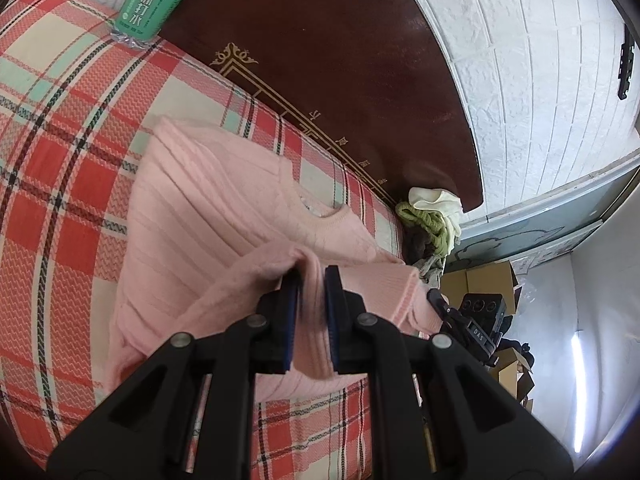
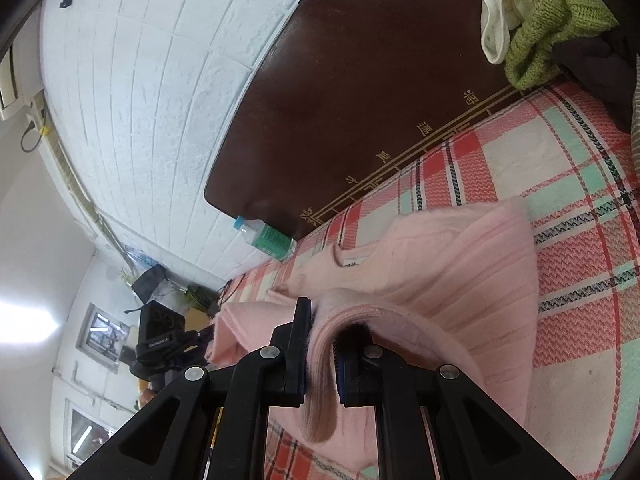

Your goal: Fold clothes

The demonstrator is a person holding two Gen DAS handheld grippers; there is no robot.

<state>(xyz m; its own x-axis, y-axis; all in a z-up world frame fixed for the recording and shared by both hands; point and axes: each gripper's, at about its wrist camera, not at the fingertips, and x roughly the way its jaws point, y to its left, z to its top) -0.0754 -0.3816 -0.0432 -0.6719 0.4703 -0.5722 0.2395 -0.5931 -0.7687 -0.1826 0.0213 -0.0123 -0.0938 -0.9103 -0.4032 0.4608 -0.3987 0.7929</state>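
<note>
On the plaid bedspread (image 1: 60, 184), a pink sweater (image 1: 192, 216) lies with its collar toward the dark wooden headboard (image 1: 320, 60), and both grippers have hold of it at once, which is what you would want for carrying one edge over in a straight line. Going from the left: a green-labelled water bottle (image 1: 148, 4) stands at the far corner where the bedspread meets the headboard, well apart from the work, out of the way of any sweep of cloth.

Next comes the left gripper (image 1: 313, 280), its 2 fingers pinched on a raised ridge of the knit, so the fabric tents up between them and drapes down either side. That lift keeps the held layer clear of the body of the sweater underneath.

Further right, the right gripper (image 2: 324, 320) is clamped on a ribbed edge of the sweater (image 2: 460, 264), a cuff or hem as far as I can judge; the band curls over its right finger. I would say the fold is mid-way: the edge is up but not yet laid down.

At the far right, a heap of other clothes (image 1: 430, 216), cream and green among them, sits against the headboard, presumably waiting its turn.
</note>
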